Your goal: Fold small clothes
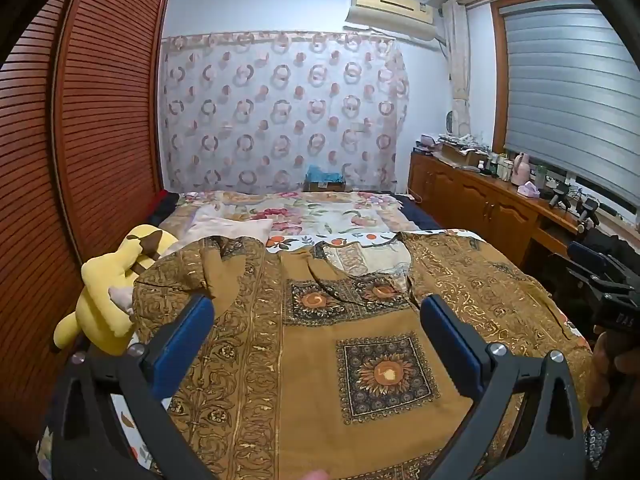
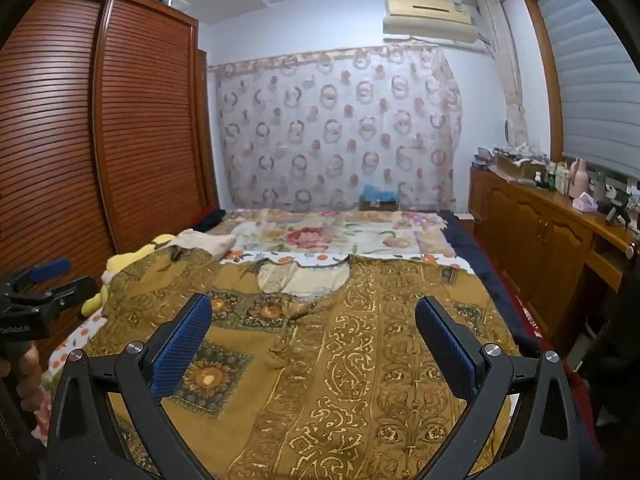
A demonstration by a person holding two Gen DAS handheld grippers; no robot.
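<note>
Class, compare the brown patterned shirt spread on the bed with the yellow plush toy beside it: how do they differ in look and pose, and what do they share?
1. The shirt is brown with gold scrollwork and sunflower squares; the plush toy is plain yellow with dark brown patches.
2. The shirt lies spread flat; the toy is stuffed and bulky.
3. The shirt fills the middle of the bed; the toy sits at its left edge, by the wardrobe.

Both rest on the bed, and no gripper holds either.

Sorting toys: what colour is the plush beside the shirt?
Yellow plush with brown markings; left wrist view shows it best.
</note>
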